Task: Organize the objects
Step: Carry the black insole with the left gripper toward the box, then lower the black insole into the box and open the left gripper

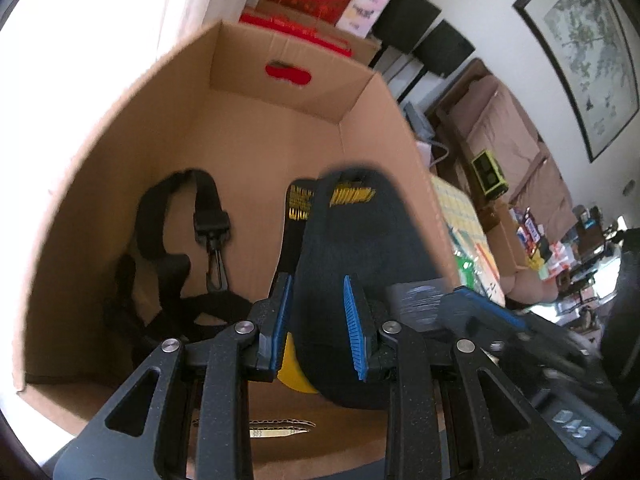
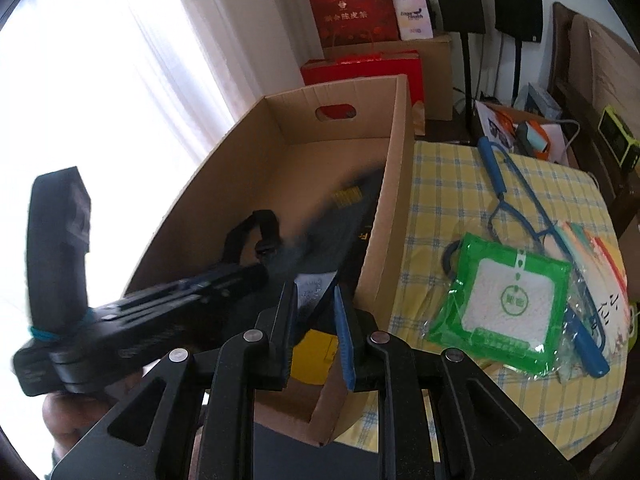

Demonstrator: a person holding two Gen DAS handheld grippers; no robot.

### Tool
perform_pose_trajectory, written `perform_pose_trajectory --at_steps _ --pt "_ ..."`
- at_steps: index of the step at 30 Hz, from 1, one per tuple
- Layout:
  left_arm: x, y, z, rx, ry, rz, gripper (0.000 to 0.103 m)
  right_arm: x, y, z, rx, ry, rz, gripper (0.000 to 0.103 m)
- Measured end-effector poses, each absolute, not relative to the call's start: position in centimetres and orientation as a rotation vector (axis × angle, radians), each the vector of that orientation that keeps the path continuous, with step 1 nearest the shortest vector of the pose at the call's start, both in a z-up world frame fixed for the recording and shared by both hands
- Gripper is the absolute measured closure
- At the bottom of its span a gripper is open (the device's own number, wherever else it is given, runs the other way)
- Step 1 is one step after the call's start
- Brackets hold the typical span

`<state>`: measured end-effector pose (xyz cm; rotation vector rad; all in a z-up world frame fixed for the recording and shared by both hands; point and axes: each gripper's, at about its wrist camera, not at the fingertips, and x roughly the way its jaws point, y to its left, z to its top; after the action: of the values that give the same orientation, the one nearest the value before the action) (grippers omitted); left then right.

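Note:
An open cardboard box (image 1: 160, 128) holds a black strap with a clip (image 1: 212, 232) and a black and yellow flat item (image 1: 298, 208). My left gripper (image 1: 316, 320) is over the box with a dark navy sock-like cloth (image 1: 360, 240) between its blue pads; the cloth is blurred. My right gripper (image 2: 314, 320) is at the box's near right corner (image 2: 396, 200), its pads narrowly apart around a small pale tag end of the same dark cloth (image 2: 320, 248). The left gripper's body (image 2: 120, 320) shows in the right wrist view.
A table with a yellow checked cloth (image 2: 460, 208) stands right of the box. On it lie a green packet (image 2: 508, 304), a blue hanger (image 2: 516, 200) and books. Red gift bags (image 2: 352, 12) and speakers stand behind; a sofa is at the right.

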<state>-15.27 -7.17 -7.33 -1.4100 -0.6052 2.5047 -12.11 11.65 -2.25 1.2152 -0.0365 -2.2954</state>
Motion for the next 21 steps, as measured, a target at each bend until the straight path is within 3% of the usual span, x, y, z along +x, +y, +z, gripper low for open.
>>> perform_pose_trajectory --at_steps 1,3,14,19,21 --pt "-15.3 -7.0 -7.6 -1.424 -0.594 2.504 0.080 -12.0 11.8 -2.1 1.213 -0.035 -2.300 0.083" --pt "-15.2 -6.8 -7.9 -1.434 -0.585 2.503 0.080 -12.0 12.3 -1.6 1.213 -0.060 -2.301 0.072" --pt "-14.2 -6.5 -6.2 -1.396 -0.552 2.546 0.077 -11.3 15.0 1.4 1.133 -0.097 -2.366 0.063" --pt "-13.4 -5.6 -4.5 -1.342 -0.515 2.570 0.045 -11.5 16.3 1.2 1.149 -0.045 -2.442 0.057" --pt "-13.1 -5.1 -3.7 -1.317 -0.497 2.572 0.041 -11.6 16.8 0.7 1.165 0.014 -2.500 0.056"
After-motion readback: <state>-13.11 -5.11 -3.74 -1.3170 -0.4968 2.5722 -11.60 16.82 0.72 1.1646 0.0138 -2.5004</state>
